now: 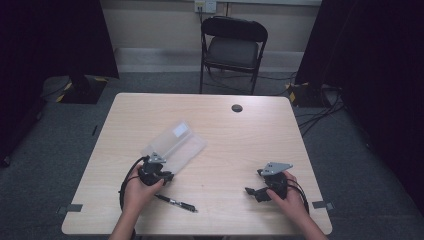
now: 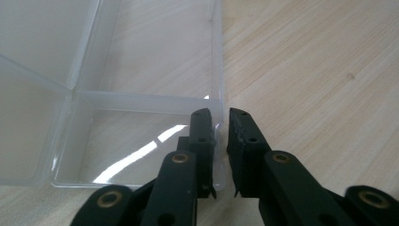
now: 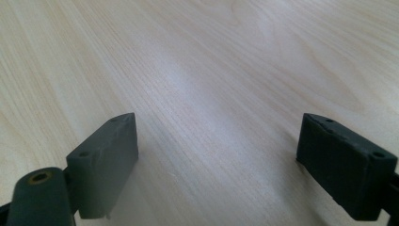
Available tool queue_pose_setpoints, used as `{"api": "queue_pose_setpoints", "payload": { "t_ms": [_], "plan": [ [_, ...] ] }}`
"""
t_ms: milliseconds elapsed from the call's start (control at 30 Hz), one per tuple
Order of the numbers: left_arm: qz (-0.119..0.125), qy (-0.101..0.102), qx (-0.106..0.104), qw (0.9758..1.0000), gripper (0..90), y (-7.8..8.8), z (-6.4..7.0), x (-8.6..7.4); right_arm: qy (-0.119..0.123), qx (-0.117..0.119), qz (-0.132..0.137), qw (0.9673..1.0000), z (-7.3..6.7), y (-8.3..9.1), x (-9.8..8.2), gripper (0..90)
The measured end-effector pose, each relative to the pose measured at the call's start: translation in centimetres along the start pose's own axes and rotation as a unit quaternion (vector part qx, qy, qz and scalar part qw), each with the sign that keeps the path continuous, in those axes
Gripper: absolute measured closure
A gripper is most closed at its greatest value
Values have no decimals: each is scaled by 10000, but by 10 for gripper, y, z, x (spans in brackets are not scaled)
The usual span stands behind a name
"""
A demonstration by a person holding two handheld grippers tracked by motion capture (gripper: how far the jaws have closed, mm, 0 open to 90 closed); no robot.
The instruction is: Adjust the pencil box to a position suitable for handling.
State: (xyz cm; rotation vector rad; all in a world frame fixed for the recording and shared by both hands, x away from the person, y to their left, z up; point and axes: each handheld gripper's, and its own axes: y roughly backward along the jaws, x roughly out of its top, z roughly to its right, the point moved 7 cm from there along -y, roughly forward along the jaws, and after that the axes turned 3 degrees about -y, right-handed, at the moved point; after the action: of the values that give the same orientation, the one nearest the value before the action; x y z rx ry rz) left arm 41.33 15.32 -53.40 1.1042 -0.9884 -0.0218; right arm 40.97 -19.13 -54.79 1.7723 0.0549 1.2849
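Two jaws of the left gripper [image 2: 220, 123] pinch the clear plastic box's [image 1: 175, 145] thin side wall, left of table centre; light, slick, flexible. Right gripper [image 3: 219, 160] gapes empty.

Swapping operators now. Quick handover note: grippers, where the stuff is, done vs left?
Left hand-held gripper: jaws closed on the side wall of the clear plastic box, one jaw inside, one outside, near a corner.
Right hand-held gripper: open, holding nothing, low over bare table at the near right.
The box sits left of centre, lid open and laid flat, nothing visible inside.
The black pen lies on the table near the front edge, just right of the left hand, untouched.
Done: box gripped.
Left, probably: pick up the pen, put it in the box.
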Motion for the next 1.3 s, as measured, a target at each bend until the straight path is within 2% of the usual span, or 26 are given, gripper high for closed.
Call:
{"api": "queue_pose_setpoints", "payload": {
  "t_ms": [133,333,433,467,600,933,1000,1300],
  "plan": [
    [57,-27,21,10000,745,2,0,2,1,0,0,10000,0,0,0,124],
    [86,-71,15,9999,717,7,1,3,4,0,-1,10000,0,0,0,124],
    [178,-126,29,9998,699,10,1,5,0,-1,0,10000,0,0,0,124],
    [202,-64,-23,9998,693,12,3,5,-1,-1,0,10000,0,0,0,124],
    [328,-130,-104,9993,677,20,6,4,5,2,4,10000,0,0,0,124],
    [548,-13,-151,9984,615,39,6,-10,5,1,4,10000,0,0,0,124],
    [510,-45,-122,9986,601,42,7,-12,1,-1,1,10000,0,0,0,124],
    [533,-63,-181,9984,558,44,12,-27,6,1,5,10000,0,0,0,124]
  ]
}}
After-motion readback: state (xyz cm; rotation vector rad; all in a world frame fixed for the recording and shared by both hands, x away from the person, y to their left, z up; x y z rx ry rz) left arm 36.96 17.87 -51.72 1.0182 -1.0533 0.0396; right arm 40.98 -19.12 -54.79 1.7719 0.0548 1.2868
